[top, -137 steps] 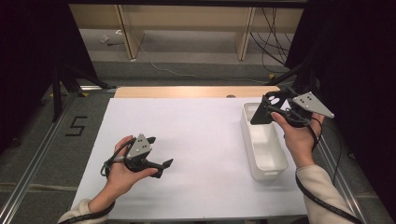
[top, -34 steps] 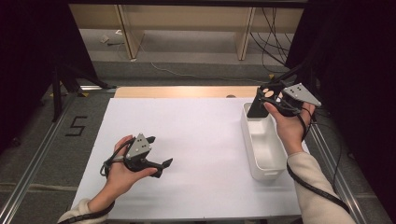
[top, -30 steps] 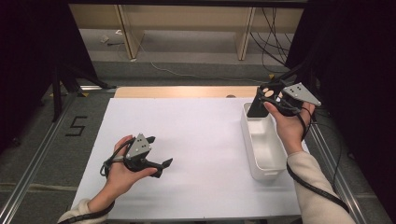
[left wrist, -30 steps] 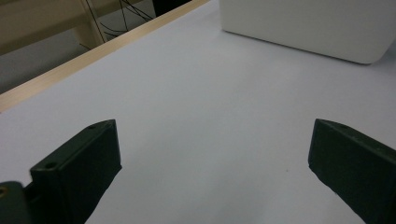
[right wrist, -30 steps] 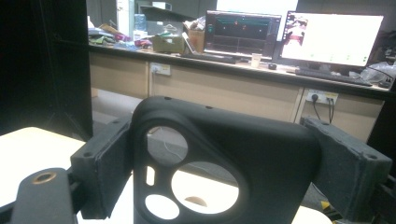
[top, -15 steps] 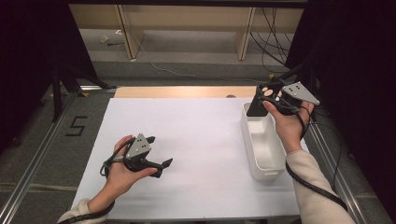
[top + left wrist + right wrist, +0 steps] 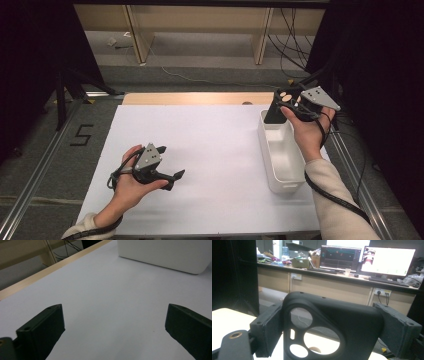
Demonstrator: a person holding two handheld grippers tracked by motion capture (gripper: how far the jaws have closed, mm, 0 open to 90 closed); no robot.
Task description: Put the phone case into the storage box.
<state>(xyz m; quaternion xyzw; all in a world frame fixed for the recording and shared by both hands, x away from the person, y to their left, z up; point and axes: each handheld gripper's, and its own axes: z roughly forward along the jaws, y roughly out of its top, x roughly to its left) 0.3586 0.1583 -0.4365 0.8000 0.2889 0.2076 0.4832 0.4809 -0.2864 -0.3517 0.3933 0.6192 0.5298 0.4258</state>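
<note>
The right gripper (image 7: 332,335) pinches a black phone case (image 7: 329,327) by its long edges: light, flexible, best held there; the left gripper (image 7: 112,332) stands spread.

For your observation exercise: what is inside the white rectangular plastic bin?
The white rectangular plastic bin looks empty along most of its floor; its far end is hidden behind the black phone case in the right tongs.

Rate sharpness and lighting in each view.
High view: even light on the white table, dark surroundings. Left gripper view: soft, near black jaws blurred. Right gripper view: black plastic phone case fairly sharp, bright monitors blown out.
</note>
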